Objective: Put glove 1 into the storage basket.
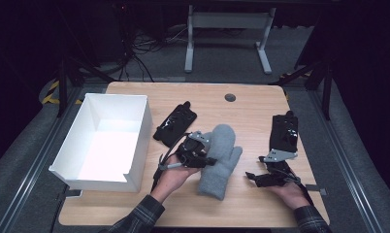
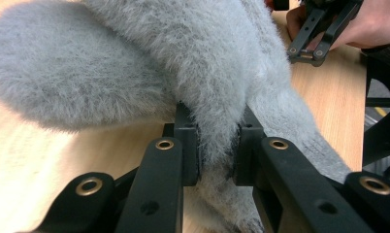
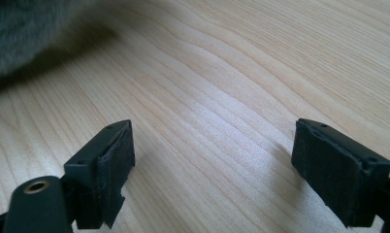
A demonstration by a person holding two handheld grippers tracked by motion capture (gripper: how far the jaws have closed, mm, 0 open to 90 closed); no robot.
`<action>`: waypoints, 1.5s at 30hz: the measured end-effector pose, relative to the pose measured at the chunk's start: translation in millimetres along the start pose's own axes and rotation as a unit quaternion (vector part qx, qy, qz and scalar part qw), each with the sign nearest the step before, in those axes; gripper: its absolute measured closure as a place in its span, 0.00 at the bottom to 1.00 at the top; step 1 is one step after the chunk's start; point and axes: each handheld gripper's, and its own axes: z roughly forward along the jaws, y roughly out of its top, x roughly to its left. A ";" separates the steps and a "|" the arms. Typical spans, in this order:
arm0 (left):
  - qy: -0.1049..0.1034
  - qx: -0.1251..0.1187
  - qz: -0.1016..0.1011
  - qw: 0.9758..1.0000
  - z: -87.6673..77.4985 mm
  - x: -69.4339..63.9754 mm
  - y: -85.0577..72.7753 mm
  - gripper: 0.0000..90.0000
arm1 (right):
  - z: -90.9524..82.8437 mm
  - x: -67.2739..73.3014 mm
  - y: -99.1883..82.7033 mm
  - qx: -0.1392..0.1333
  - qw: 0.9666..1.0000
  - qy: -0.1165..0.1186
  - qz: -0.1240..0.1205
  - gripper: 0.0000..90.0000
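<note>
A: What is seen left of the mitten (image 1: 220, 160)?

B: A white box (image 1: 135, 160) is set well to its left on the bench (image 1: 251, 109). A black glove (image 1: 175, 124) is laid between box and mitten.

A: And the left tool (image 1: 201, 158)?

B: It is clamped on the mitten's edge; grey fleece is pinched between the pads (image 2: 192, 150). The mitten is found mid-bench, partly raised on that side.

A: Right of the mitten?

B: The right tool (image 1: 253, 177) is held near it, low over the wood, jaws spread wide with nothing between them. Beyond that tool a second black glove (image 1: 284, 132) is laid.
</note>
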 end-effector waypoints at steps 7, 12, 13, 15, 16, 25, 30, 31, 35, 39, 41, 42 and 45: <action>0.015 -0.002 -0.001 1.000 -16.8 -0.1 7.5 0.87 | 0.1 -0.1 0.0 0.000 1.000 0.000 0.000 0.17; 0.023 -0.001 0.004 1.000 -33.5 -2.1 17.3 0.87 | 0.1 0.1 0.0 0.001 1.000 0.000 0.001 0.17; 0.024 -0.002 0.003 1.000 -36.7 -2.7 19.3 0.87 | 0.1 0.1 0.0 0.001 1.000 0.000 0.002 0.17; 0.030 -0.003 0.004 1.000 -44.1 -4.0 23.4 0.87 | 0.1 0.1 0.0 0.001 1.000 0.000 0.001 0.17; 0.031 -0.005 0.004 0.999 -48.1 -4.3 25.3 0.87 | 0.1 0.1 0.0 0.001 1.000 0.000 0.001 0.17; 0.046 -0.016 0.008 0.999 -85.6 -4.8 41.8 0.87 | 0.2 0.0 0.0 0.000 1.000 -0.001 0.001 0.17; 0.058 -0.025 0.009 0.998 -111.1 -4.7 49.4 0.87 | 0.1 0.0 0.0 0.001 1.000 -0.001 0.002 0.17; 0.061 -0.025 0.009 0.998 -116.3 -4.2 50.6 0.87 | 0.1 -0.1 0.0 0.001 1.000 -0.001 0.002 0.17; 0.075 -0.030 0.008 0.997 -138.5 -1.1 53.4 0.87 | 0.1 -0.1 0.0 0.001 1.000 -0.002 0.004 0.17; 0.084 -0.037 -0.004 0.996 -160.1 6.1 52.9 0.87 | 0.0 -0.3 0.0 0.001 1.000 -0.003 0.004 0.17; 0.084 -0.041 -0.009 0.996 -167.0 9.2 51.8 0.87 | 0.1 -0.2 0.0 0.001 1.000 -0.003 0.005 0.17; 0.086 -0.043 -0.013 0.995 -173.8 12.1 50.6 0.87 | 0.0 -0.3 0.0 0.001 1.000 -0.003 0.004 0.17; 0.096 -0.047 -0.020 0.994 -191.3 17.5 47.2 0.87 | 0.0 -0.3 0.0 0.001 1.000 -0.003 0.004 0.17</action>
